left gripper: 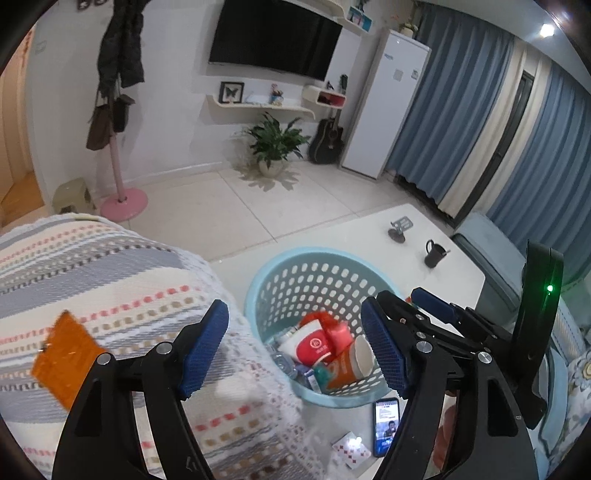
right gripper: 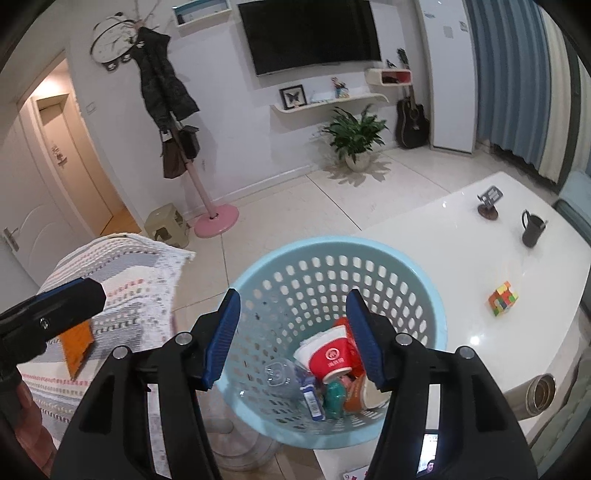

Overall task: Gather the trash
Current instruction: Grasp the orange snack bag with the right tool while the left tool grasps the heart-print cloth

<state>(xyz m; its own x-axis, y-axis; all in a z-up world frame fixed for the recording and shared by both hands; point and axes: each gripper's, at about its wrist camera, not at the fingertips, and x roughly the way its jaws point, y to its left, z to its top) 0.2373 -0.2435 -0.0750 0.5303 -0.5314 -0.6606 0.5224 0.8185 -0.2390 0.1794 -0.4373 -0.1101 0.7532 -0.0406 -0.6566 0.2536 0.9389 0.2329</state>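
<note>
Evidently both grippers, left gripper and right gripper, hover with fingers apart and empty above the blue basket at twelve o'clock, which holds cups and wrappers on the worktop.

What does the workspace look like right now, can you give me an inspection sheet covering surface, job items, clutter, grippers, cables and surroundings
Surface: glossy white table, with a striped woven cloth over furniture to the left.
Job's things: light blue perforated basket on the table edge, holding a red paper cup, an orange cup, a clear plastic bottle and small packets.
Clutter: black mug, phone stand, Rubik's cube, steel flask, lit phone, playing cards, orange card on the cloth.
Grippers: left gripper open and empty; right gripper open and empty above the basket.
Cables: nothing seen.
Surroundings: wall TV, potted plant, guitar, coat stand, blue curtains.
</note>
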